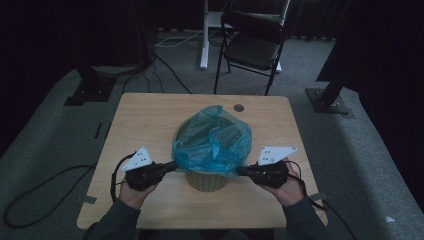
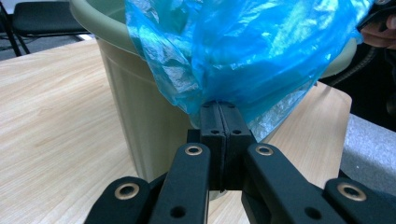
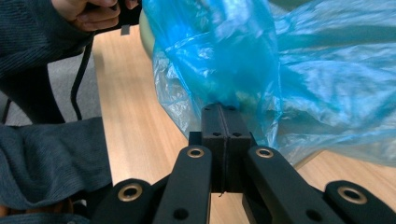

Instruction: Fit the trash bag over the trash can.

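1. A blue plastic bag (image 1: 212, 140) sits in and over a pale green ribbed bin (image 1: 206, 181); the film is thin, see-through and crumpled, puffed up above the rim and hanging down over the bin's near side.
2. The bin stands on the wooden table (image 1: 150, 112), about midway between its left and right edges and somewhat closer to the near edge than the far one. A round hole (image 1: 238, 107) lies in the tabletop near the far edge, behind the bin.
3. The bag covers most of the bin's mouth, so the inside of the bin cannot be made out. In the left gripper view the bin's foot is cut off behind the jaws, and the room beyond the table is dark in the high view.
4. The left gripper (image 1: 172, 166) comes in from the bin's left, jaws pressed together and pinching the bag's hanging edge (image 2: 219, 100) just beside the bin wall (image 2: 135, 116).
5. The right gripper (image 1: 241, 170) meets the bag from the bin's right, jaws likewise pressed together on a fold of the blue film (image 3: 224, 100).
6. Both grippers lie low over the table's near half, each held in a hand with a dark sleeve.
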### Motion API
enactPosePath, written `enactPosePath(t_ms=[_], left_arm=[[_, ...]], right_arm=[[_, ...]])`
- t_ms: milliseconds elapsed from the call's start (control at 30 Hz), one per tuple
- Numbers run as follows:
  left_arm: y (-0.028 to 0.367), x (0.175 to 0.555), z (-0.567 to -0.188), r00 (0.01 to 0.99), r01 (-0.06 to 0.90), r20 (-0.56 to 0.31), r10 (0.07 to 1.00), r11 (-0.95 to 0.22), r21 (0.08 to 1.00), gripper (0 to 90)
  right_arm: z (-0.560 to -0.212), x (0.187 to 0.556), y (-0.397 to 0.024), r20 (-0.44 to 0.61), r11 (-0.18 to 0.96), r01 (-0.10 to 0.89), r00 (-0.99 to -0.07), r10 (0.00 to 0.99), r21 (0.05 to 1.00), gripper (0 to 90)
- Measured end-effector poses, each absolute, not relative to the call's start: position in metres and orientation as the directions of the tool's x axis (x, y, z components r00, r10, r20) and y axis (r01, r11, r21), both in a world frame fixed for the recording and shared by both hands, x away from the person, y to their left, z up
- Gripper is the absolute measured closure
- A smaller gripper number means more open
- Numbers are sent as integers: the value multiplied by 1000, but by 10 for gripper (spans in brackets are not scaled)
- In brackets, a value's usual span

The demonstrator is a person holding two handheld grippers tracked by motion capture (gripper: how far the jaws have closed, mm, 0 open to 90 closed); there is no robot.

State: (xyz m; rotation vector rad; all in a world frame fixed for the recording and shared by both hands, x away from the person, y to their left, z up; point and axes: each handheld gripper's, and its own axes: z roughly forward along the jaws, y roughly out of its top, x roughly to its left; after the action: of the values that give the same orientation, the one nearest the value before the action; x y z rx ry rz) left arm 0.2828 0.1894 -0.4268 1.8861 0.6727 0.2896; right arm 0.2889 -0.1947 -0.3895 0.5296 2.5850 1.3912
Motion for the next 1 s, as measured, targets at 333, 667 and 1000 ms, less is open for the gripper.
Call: enactPosePath(t_ms=[333,667,1000], left_arm=[[186,281,-432,825,317,-112,553,-290,903,895],[185,284,-440,813,328,-85,576,-331,885,895],[194,290,-442,779,367,-111,617,-305,879,881]], right_arm=[[-399,295,-189,48,530,251,-929,366,810,900],[-406,297,-188,30,573,269,-920,391,775,900],[-409,302,-197,33,567,301,-901,433,767,900]])
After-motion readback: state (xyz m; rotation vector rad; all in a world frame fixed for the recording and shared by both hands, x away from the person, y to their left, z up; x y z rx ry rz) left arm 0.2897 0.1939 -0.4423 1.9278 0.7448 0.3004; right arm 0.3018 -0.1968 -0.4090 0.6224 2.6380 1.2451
